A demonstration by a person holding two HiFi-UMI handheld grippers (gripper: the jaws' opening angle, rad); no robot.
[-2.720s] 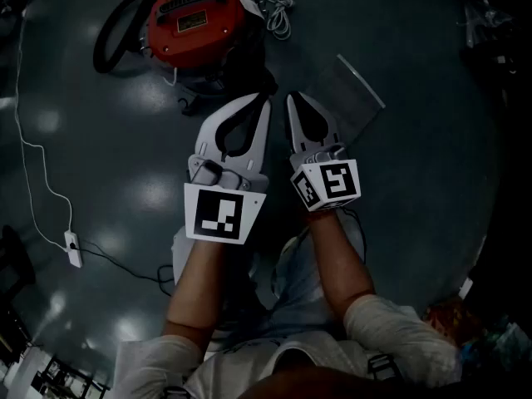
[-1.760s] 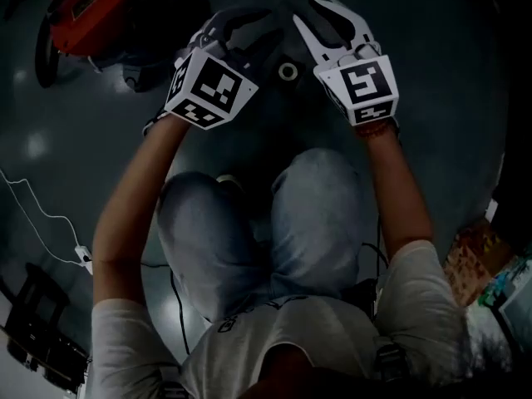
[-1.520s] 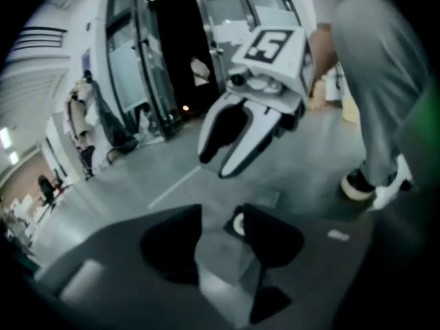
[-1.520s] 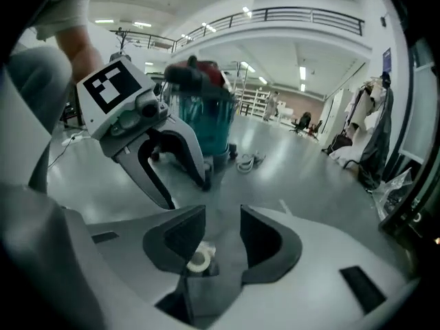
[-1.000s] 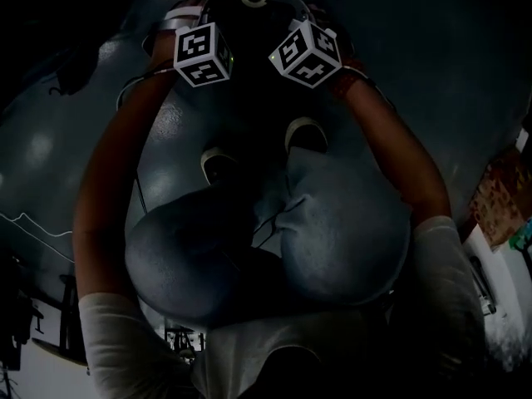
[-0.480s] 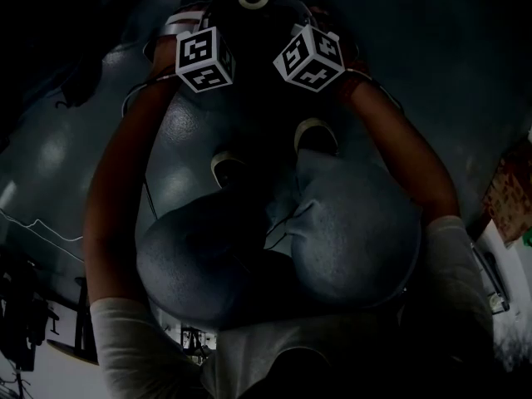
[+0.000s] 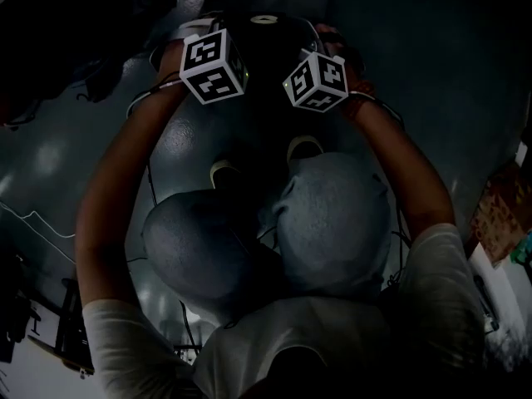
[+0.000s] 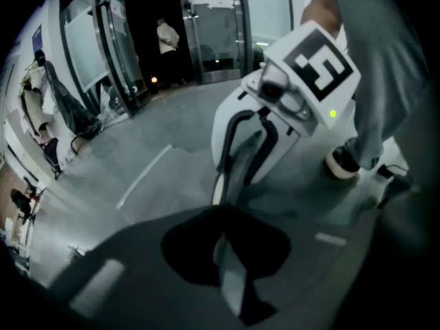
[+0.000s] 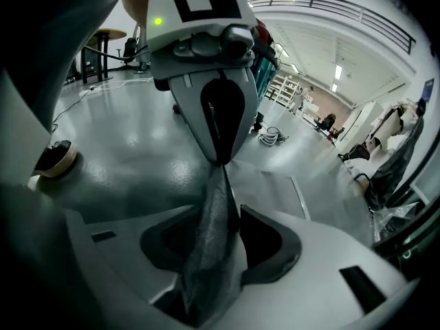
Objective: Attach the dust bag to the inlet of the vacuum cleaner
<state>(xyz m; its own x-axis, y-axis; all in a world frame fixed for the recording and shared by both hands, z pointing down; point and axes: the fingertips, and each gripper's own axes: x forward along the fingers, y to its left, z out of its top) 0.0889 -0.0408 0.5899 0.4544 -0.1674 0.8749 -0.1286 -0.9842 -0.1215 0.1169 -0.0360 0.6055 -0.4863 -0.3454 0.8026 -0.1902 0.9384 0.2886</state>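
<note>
The dust bag (image 7: 259,98) is a dark mass between the two marker cubes in the dim head view, with a pale ring (image 7: 263,19) at its far end. A strip of its grey mesh (image 9: 216,212) is stretched between both grippers. My left gripper (image 8: 221,253) has just been closing and is shut on the fabric (image 8: 237,170). My right gripper (image 9: 213,267) pinches the same strip from the opposite side, its jaws having just eased a little wider. Each gripper faces the other tip to tip. No vacuum cleaner can be made out.
The person's knees (image 7: 332,214) and shoes (image 7: 223,171) are right below the grippers. A thin white cable (image 7: 33,219) crosses the floor at left. Glass doors and a standing person (image 8: 167,36) are far back; a coiled cord (image 9: 273,137) lies on the floor.
The red vacuum cleaner has left the head view as the person bent down. Both grippers have since lifted with the dark bag, their marker cubes now lower in the picture.
</note>
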